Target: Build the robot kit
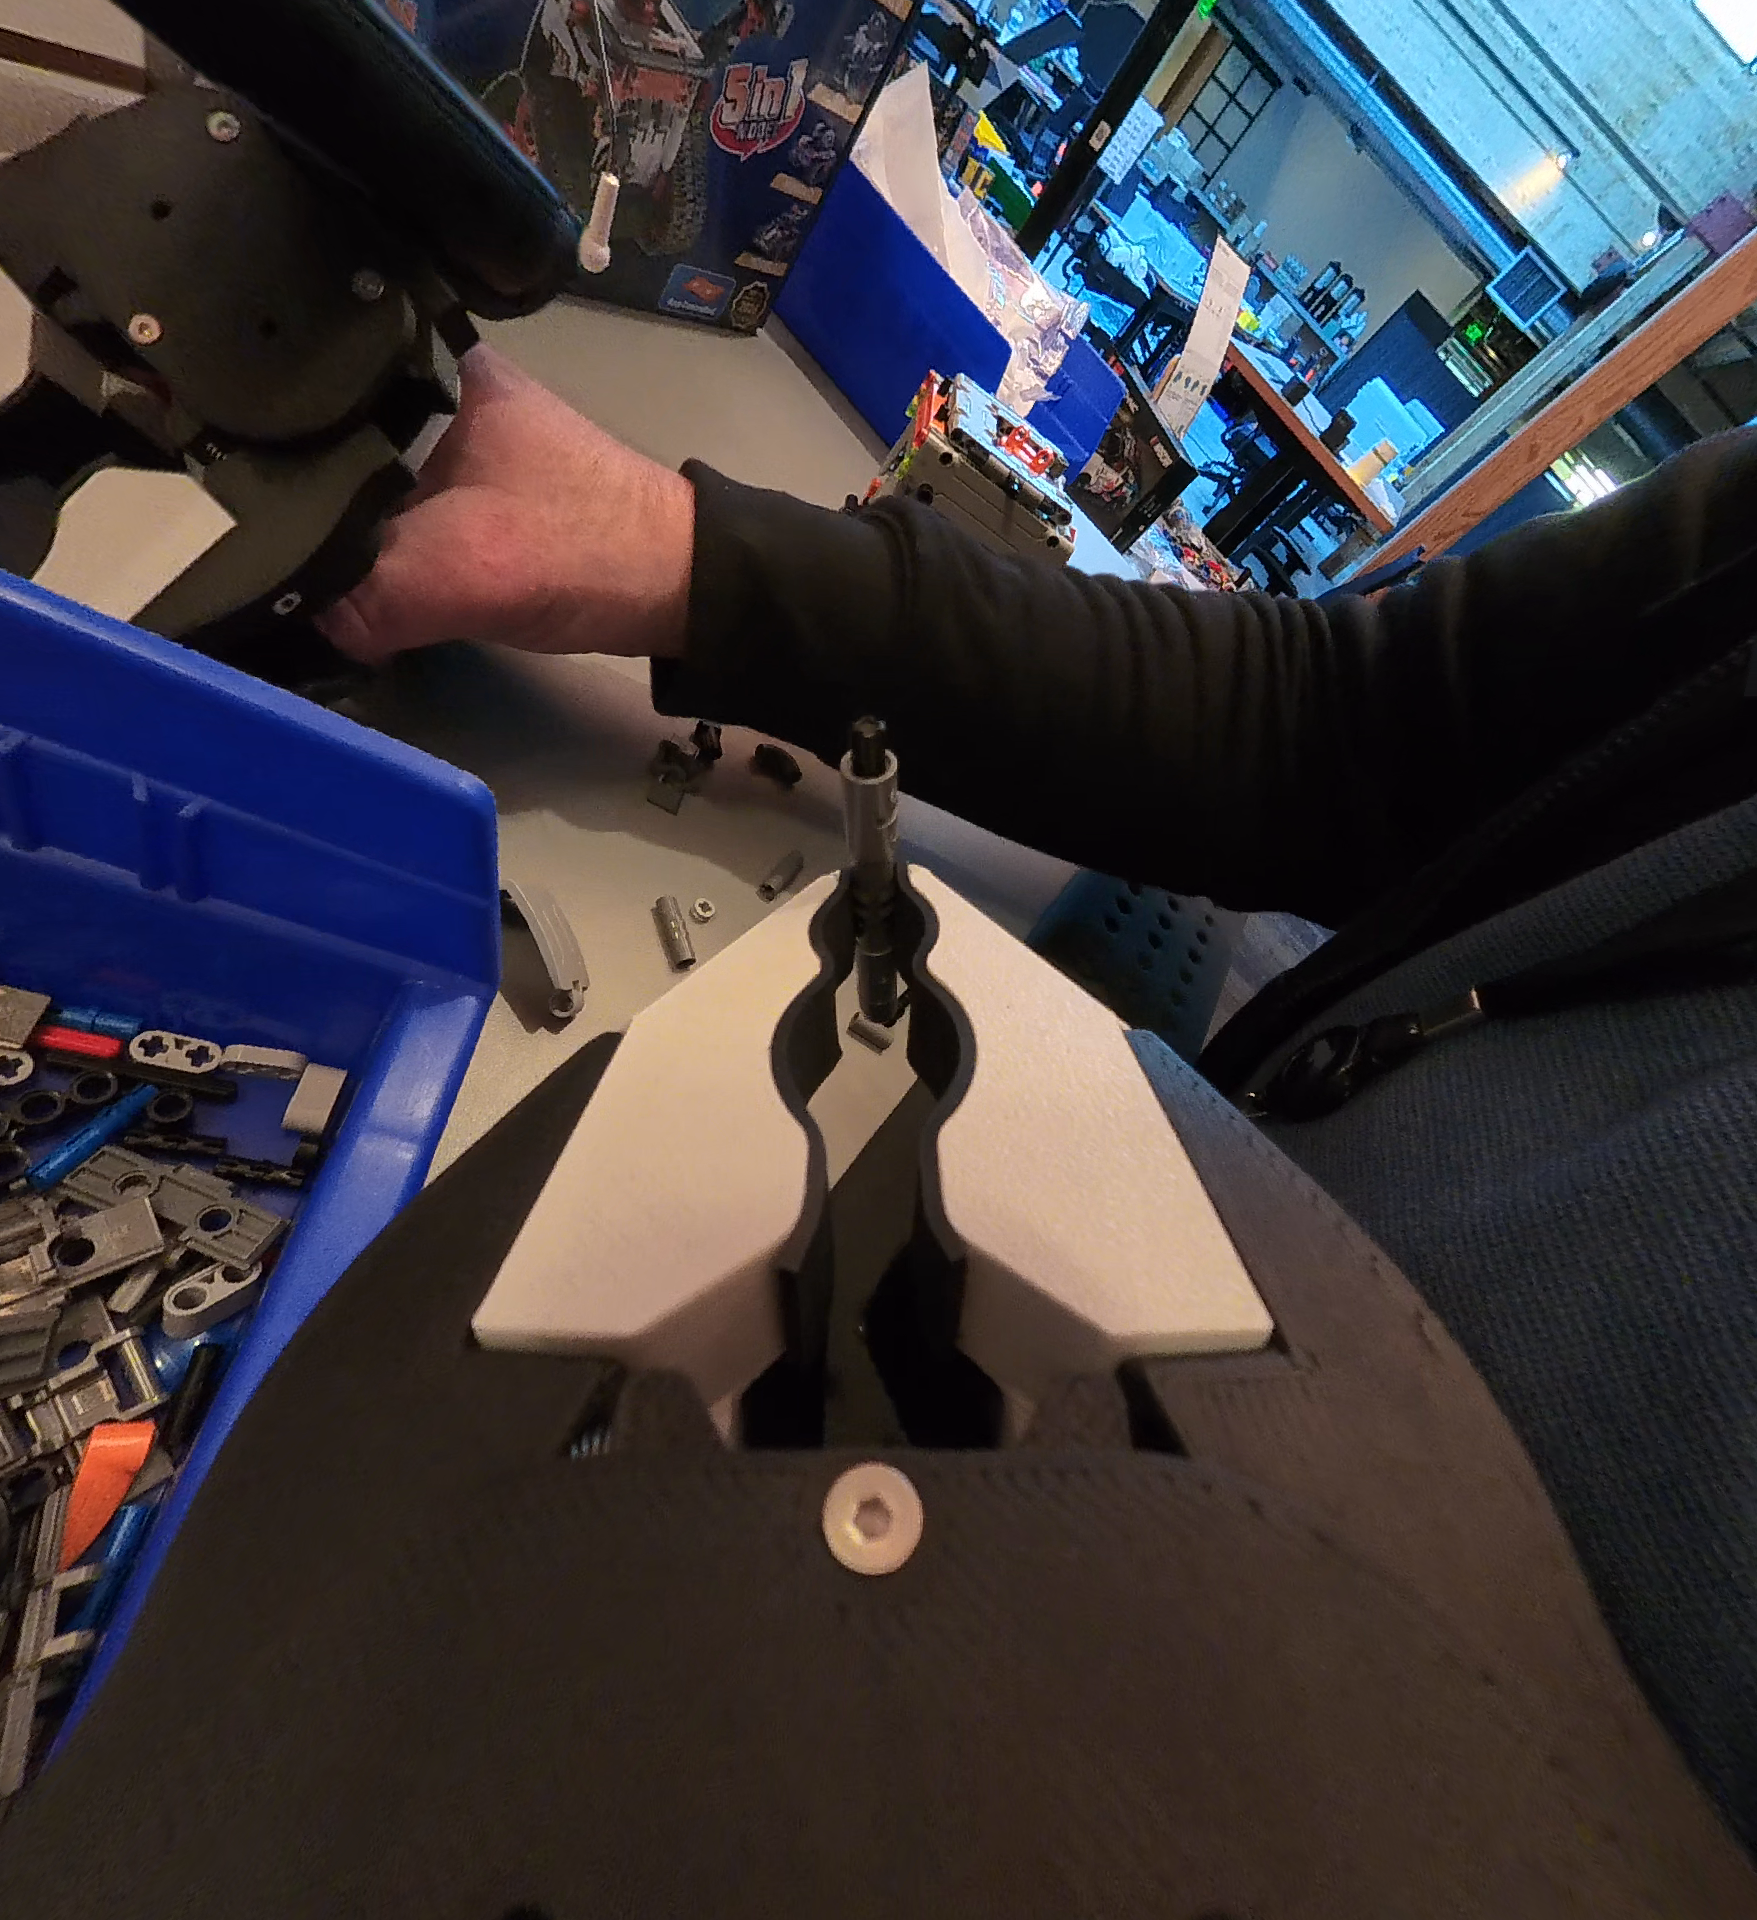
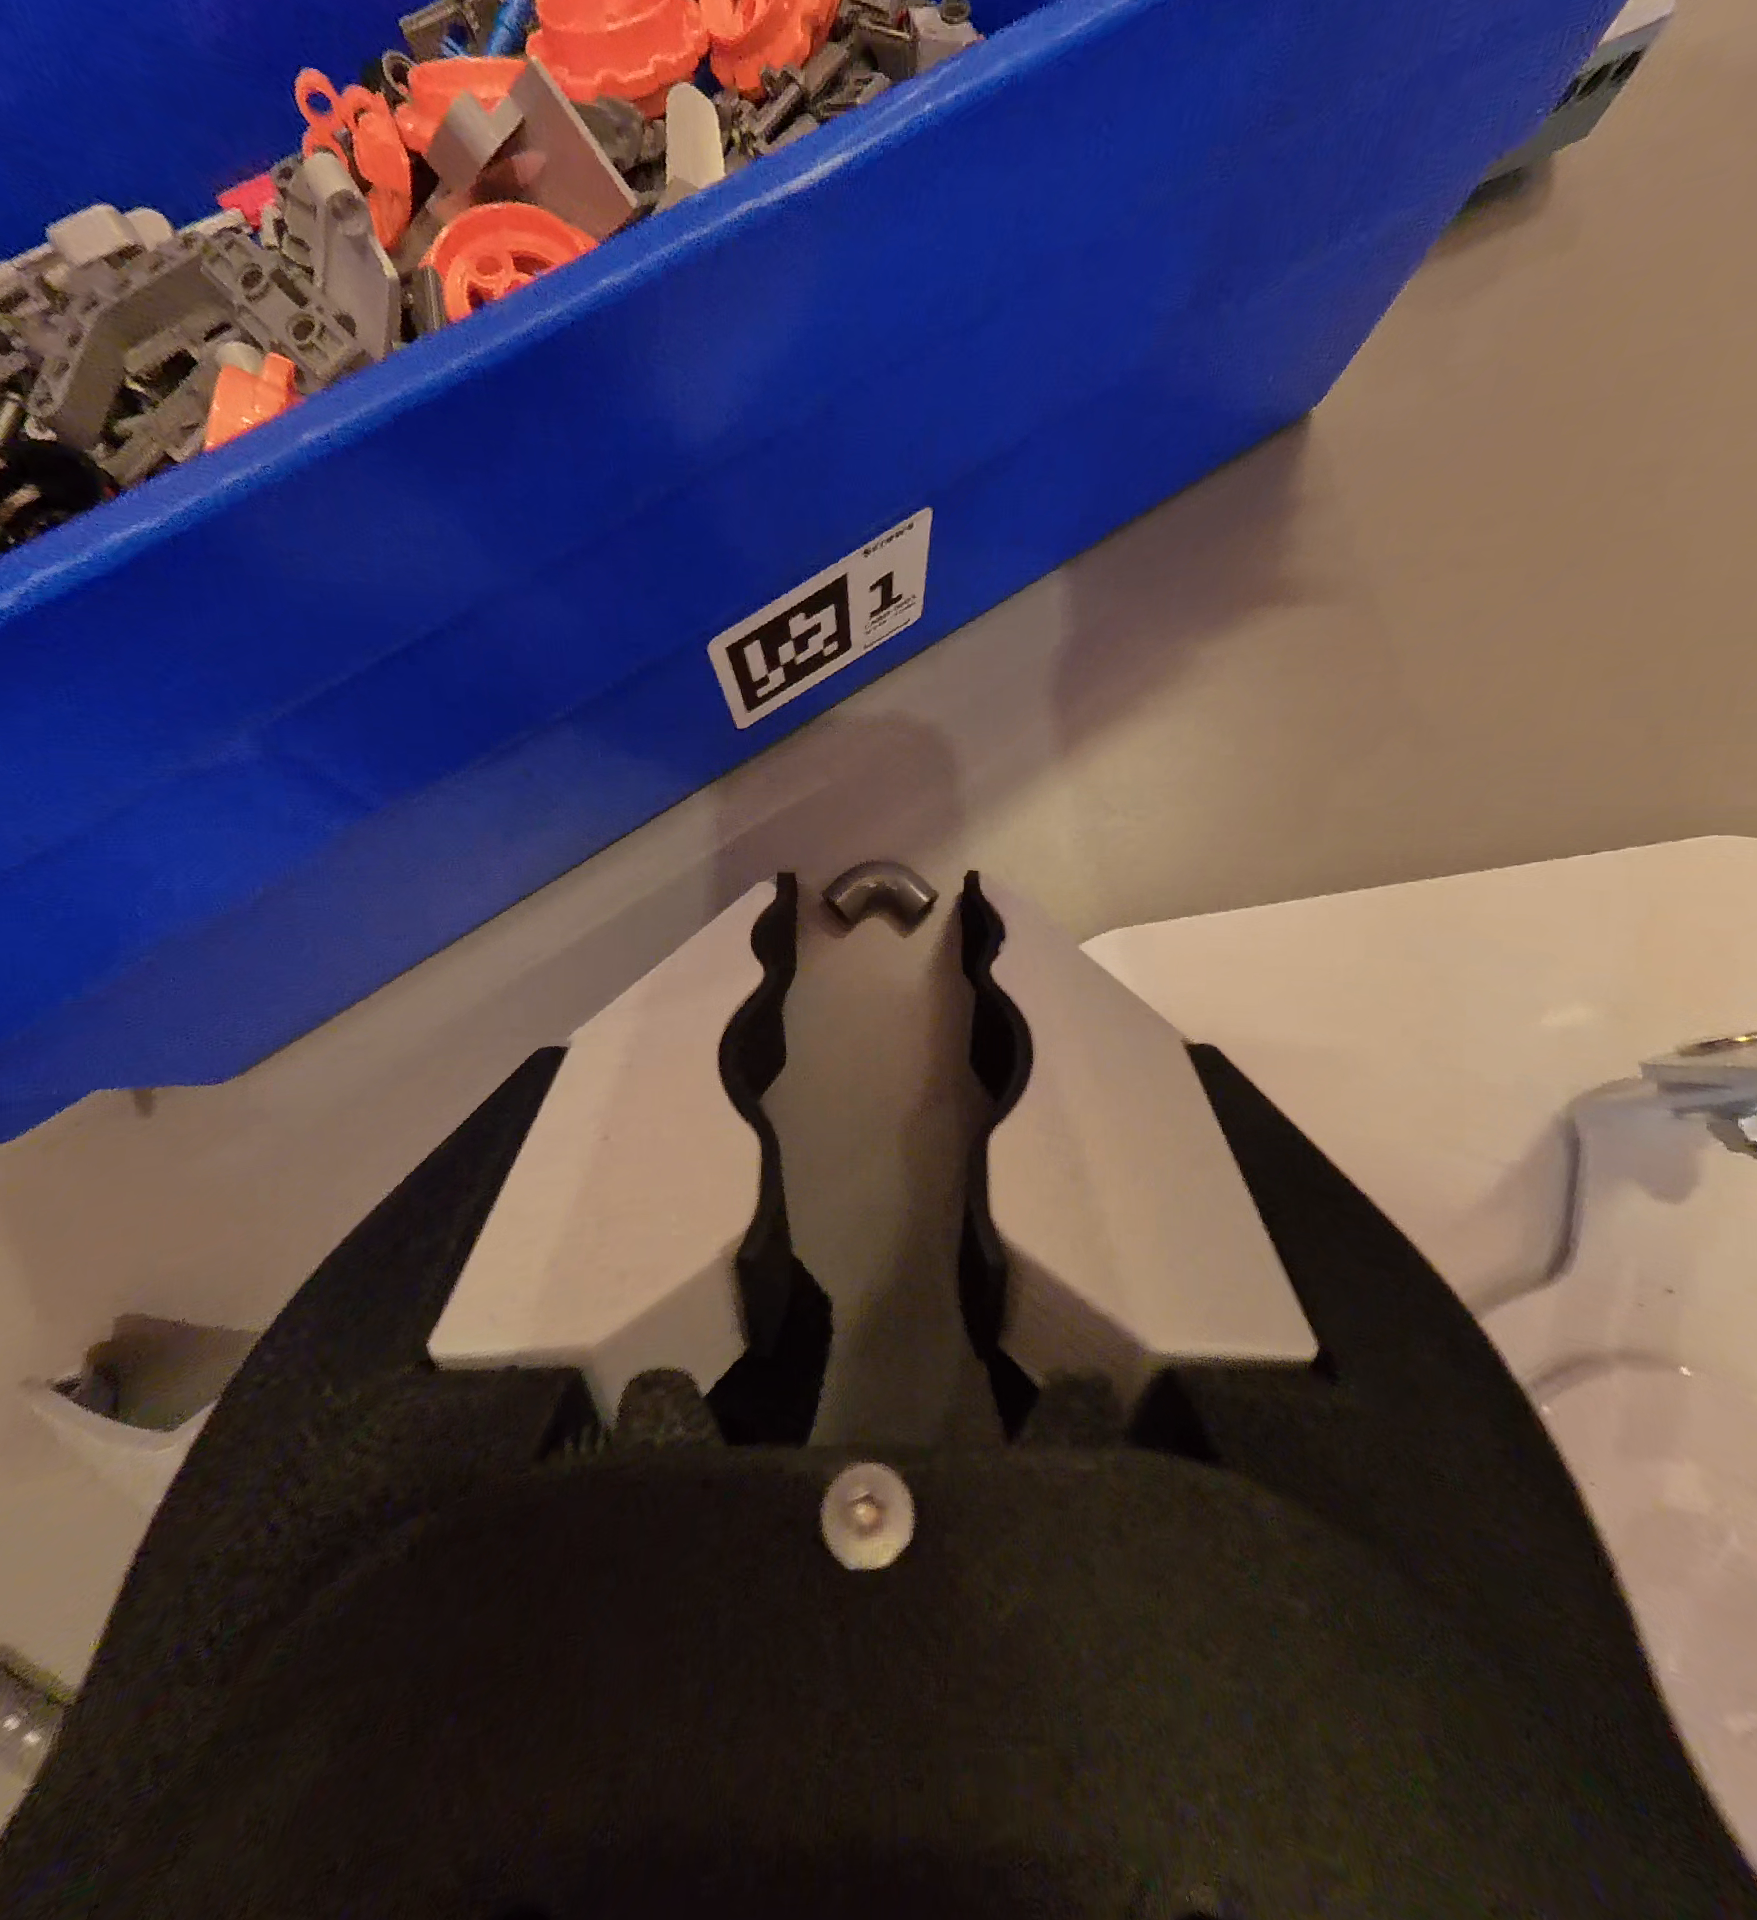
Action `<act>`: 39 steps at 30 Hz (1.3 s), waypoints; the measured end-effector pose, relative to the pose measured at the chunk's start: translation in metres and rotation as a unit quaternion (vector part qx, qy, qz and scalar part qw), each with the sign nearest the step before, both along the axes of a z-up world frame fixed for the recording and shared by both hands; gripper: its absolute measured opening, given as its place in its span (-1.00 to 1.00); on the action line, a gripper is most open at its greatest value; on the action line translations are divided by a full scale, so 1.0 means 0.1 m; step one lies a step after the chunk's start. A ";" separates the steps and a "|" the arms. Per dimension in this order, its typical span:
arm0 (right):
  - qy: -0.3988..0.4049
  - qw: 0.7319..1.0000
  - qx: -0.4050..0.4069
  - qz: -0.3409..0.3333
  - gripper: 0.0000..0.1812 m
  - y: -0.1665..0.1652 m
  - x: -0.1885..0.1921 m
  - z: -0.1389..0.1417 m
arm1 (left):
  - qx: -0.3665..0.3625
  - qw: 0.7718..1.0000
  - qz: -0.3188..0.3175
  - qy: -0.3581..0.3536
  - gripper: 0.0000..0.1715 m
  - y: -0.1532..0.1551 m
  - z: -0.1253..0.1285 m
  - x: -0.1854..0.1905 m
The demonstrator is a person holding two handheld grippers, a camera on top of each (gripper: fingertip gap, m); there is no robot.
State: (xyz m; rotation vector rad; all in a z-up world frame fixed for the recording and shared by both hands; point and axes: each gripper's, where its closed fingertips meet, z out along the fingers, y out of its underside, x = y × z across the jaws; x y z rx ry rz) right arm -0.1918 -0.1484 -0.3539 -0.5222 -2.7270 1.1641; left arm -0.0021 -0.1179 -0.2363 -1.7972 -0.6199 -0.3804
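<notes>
The left gripper (image 1: pixel 872 894) pinches a black axle with a grey sleeve (image 1: pixel 872 831) between its fingers, upright over the grey bench (image 1: pixel 593 831) — loose grey pins (image 1: pixel 676 930) lie at eleven o'clock, a blue bin (image 1: pixel 230 831) at nine. The right gripper (image 2: pixel 879 899) has its fingers spread around a small grey elbow piece (image 2: pixel 879 896) — beyond it, at twelve, stands the blue bin's wall (image 2: pixel 645 499) with a sticker (image 2: pixel 822 618).
</notes>
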 end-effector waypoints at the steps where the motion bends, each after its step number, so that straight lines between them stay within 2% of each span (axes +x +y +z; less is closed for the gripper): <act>1: -0.006 1.000 0.001 0.002 -0.69 0.01 0.03 0.00 | -0.001 1.000 0.001 0.000 -0.96 -0.01 0.00 0.00; 4: -0.011 1.000 -0.001 0.023 -0.84 0.04 0.18 0.05 | 0.001 1.000 0.003 -0.002 -0.96 -0.02 -0.01 -0.01; 6: -0.027 0.999 0.004 0.045 -0.85 0.06 0.33 0.06 | 0.002 1.000 0.003 -0.003 -0.96 -0.03 -0.01 -0.02; 11: -0.006 1.000 -0.010 0.018 -0.69 0.07 0.14 0.11 | 0.005 1.000 0.000 -0.003 -0.96 -0.02 -0.01 -0.04; 14: -0.005 1.000 0.001 0.020 -0.75 0.02 0.11 0.03 | 0.002 1.000 0.000 -0.003 -0.96 -0.02 -0.01 -0.03; 17: 0.012 1.000 0.015 0.019 -0.95 -0.01 0.10 0.00 | 0.000 1.000 0.003 -0.004 -0.96 -0.03 -0.01 -0.05; 22: 0.010 1.000 0.008 0.020 -0.95 0.10 0.26 0.11 | -0.016 1.000 -0.015 -0.012 -0.96 0.00 -0.07 0.02; 27: 0.033 0.999 0.002 0.015 -0.95 0.49 0.64 0.43 | -0.042 0.996 -0.060 -0.043 -0.96 0.11 -0.19 0.22; 30: 0.059 0.998 0.006 0.033 -0.95 0.71 1.00 0.69 | -0.087 0.989 -0.090 -0.082 -0.96 0.16 -0.35 0.39; 33: 0.096 0.992 0.007 0.086 -0.95 0.77 1.43 0.91 | -0.106 0.981 -0.115 -0.115 -0.96 0.21 -0.43 0.53; 36: 0.125 0.984 0.022 0.127 -0.96 0.76 1.78 0.96 | -0.110 0.975 -0.130 -0.141 -0.96 0.27 -0.52 0.60; 39: 0.140 0.979 0.034 0.147 -0.95 0.74 1.97 0.94 | -0.123 0.971 -0.145 -0.148 -0.96 0.32 -0.65 0.68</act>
